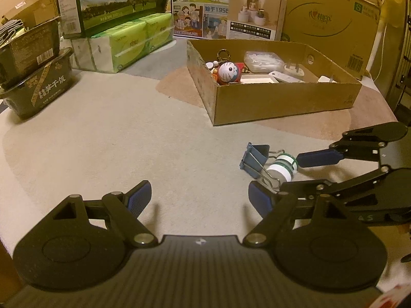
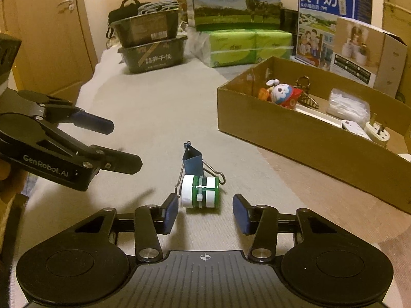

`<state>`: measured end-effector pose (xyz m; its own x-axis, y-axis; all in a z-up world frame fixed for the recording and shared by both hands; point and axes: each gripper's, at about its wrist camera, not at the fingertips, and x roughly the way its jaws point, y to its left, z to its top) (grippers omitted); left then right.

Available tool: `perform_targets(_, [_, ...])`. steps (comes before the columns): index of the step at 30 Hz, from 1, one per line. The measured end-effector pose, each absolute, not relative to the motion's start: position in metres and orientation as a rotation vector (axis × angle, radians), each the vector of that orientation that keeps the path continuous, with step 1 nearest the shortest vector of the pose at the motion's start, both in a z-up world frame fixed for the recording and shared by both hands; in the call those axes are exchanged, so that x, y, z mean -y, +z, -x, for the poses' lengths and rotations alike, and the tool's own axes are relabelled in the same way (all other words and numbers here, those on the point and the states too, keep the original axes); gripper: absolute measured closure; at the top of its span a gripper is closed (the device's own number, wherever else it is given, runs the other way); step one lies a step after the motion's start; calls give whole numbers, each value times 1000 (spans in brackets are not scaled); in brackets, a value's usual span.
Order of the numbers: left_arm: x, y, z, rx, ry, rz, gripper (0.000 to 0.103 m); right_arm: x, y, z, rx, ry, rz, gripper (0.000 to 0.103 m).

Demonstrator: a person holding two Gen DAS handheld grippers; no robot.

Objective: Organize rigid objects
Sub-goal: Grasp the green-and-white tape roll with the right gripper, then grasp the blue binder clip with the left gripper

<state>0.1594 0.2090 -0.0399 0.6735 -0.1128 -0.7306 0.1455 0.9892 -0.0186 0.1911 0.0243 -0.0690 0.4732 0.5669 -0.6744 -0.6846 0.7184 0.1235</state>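
Note:
A small white and green bottle (image 2: 201,192) lies on its side on the beige cloth, touching a blue binder clip (image 2: 193,163) just beyond it. My right gripper (image 2: 205,211) is open, low over the cloth, its fingers on either side of the bottle without touching it. The left wrist view shows the same bottle (image 1: 282,168), the clip (image 1: 253,156) and the right gripper (image 1: 290,172) around the bottle. My left gripper (image 1: 199,200) is open and empty, to the left of these; it also shows in the right wrist view (image 2: 123,145). An open cardboard box (image 2: 282,133) holds a Doraemon toy (image 2: 282,93), plugs and other items.
Stacked dark food tubs (image 2: 151,54), green tissue packs (image 2: 246,46), milk cartons (image 2: 231,2) and a product box (image 2: 359,51) line the back edge. A large cardboard carton (image 1: 326,18) stands behind the open box. A wooden door (image 2: 46,25) is far left.

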Motion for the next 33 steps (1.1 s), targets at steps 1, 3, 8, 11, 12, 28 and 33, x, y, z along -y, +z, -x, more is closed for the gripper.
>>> perform_targets(1, [-209, -40, -160, -819, -146, -39, 22, -26, -70, -192, -758, 769, 175, 59])
perform_targets(3, [-208, -41, -159, -819, -147, -35, 22, -27, -72, -193, -762, 772, 173, 64])
perform_targets(8, [-203, -41, -155, -821, -154, -23, 22, -24, -70, -191, -765, 781, 181, 71])
perform_targets(11, [-193, -40, -153, -814, -169, -6, 22, -15, -67, -186, -761, 770, 193, 71])
perform_targets(12, [-189, -40, -153, -811, -172, 2, 22, -10, -65, -184, -759, 764, 194, 71])
perform_targets(28, [-146, -47, -193, -806, -226, -157, 41, 68, -67, -184, -790, 588, 138, 71])
perform_targets(33, [-139, -51, -203, -833, -268, -228, 53, 69, -69, -185, -794, 591, 127, 71])
